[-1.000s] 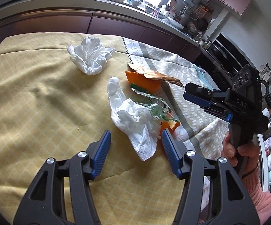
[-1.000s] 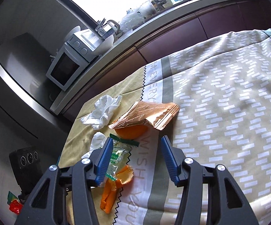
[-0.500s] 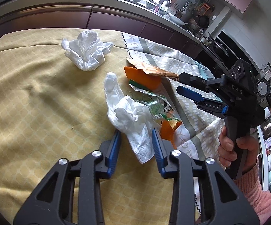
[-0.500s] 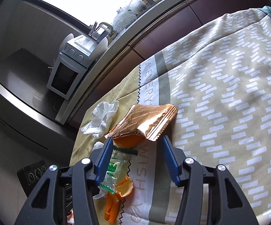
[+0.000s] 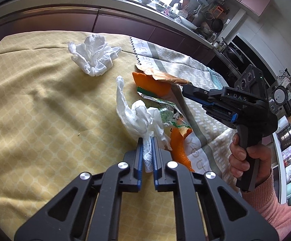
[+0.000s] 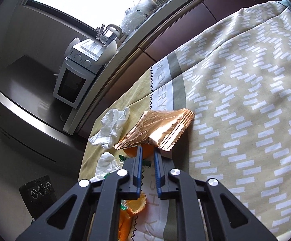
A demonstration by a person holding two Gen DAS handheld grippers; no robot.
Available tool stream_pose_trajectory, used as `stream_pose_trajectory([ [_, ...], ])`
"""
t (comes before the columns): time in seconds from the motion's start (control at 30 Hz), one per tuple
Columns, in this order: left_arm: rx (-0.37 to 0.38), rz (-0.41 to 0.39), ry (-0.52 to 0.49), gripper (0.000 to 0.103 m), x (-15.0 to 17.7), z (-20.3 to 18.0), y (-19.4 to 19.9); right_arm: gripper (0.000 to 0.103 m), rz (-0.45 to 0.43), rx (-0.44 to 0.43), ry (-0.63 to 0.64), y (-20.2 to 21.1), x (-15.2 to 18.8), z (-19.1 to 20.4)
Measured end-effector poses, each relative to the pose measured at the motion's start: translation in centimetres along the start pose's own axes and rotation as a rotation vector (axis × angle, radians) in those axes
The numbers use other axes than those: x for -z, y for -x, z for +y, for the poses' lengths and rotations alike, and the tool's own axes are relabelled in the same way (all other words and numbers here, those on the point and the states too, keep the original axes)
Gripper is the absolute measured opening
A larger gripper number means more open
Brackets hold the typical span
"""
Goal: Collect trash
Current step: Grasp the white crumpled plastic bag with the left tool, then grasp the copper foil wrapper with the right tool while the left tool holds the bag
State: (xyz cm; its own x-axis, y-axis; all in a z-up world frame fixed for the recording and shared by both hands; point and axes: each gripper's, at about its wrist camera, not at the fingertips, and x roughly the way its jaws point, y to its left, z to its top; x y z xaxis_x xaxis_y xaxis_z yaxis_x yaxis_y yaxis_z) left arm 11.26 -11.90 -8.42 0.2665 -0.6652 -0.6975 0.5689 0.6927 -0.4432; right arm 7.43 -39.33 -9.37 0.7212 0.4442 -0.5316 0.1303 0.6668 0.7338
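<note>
My left gripper (image 5: 147,140) is shut on the near end of a crumpled white tissue (image 5: 140,116) on the yellow tablecloth. My right gripper (image 6: 147,148) is shut on the near edge of a copper foil wrapper (image 6: 157,126), which lies over a piece of orange peel (image 6: 134,152). In the left wrist view the right gripper (image 5: 187,92) meets the wrapper (image 5: 161,76) from the right. A green foil wrapper (image 5: 165,110), more orange peel (image 5: 178,146) and a second white tissue (image 5: 94,60) lie nearby.
The table is covered by a yellow cloth (image 5: 34,110) and a patterned grey-white cloth (image 6: 246,100). A dark kitchen counter (image 5: 85,14) runs behind the table. A white microwave (image 6: 77,76) stands on a side counter.
Both grippers have closed from open: the left one onto the near tissue, the right one onto the copper wrapper's edge. The tissue has bunched up between the left fingers.
</note>
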Motion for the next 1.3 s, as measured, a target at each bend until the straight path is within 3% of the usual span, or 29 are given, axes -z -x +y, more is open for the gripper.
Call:
stream_pose_trajectory([
  [0.17,0.007,-0.019,0.002,0.007,0.0,0.1,0.8,0.01,0.002,-0.012,-0.02,0.5,0.0,-0.7],
  [0.23,0.003,-0.028,-0.002,0.007,-0.1,0.2,1.1,0.018,0.008,-0.02,-0.041,0.8,0.1,-1.0],
  [0.27,0.001,-0.031,-0.002,0.007,-0.1,0.2,1.2,0.032,0.009,-0.026,-0.055,0.9,0.1,-1.3],
  [0.37,-0.005,-0.04,-0.001,0.007,-0.1,0.3,1.6,0.041,0.003,-0.045,-0.082,1.4,0.1,-1.7],
  [0.63,-0.021,-0.059,0.003,0.007,0.1,0.8,2.6,0.044,-0.02,-0.094,-0.166,0.8,-0.8,-2.3],
  [0.73,-0.027,-0.066,0.004,0.007,0.2,1.0,3.0,0.039,-0.019,-0.102,-0.196,0.1,-1.1,-2.6],
  [0.77,-0.032,-0.07,0.002,0.007,0.3,1.0,3.3,0.03,-0.02,-0.104,-0.199,-0.1,-1.0,-2.7],
  [0.9,-0.044,-0.085,-0.003,0.007,0.6,1.1,4.2,0.011,-0.023,-0.106,-0.192,-0.3,-0.6,-2.8],
  [1.3,-0.071,-0.135,0.012,0.007,1.4,2.3,7.3,0.005,-0.067,-0.126,0.007,2.0,0.3,2.5],
])
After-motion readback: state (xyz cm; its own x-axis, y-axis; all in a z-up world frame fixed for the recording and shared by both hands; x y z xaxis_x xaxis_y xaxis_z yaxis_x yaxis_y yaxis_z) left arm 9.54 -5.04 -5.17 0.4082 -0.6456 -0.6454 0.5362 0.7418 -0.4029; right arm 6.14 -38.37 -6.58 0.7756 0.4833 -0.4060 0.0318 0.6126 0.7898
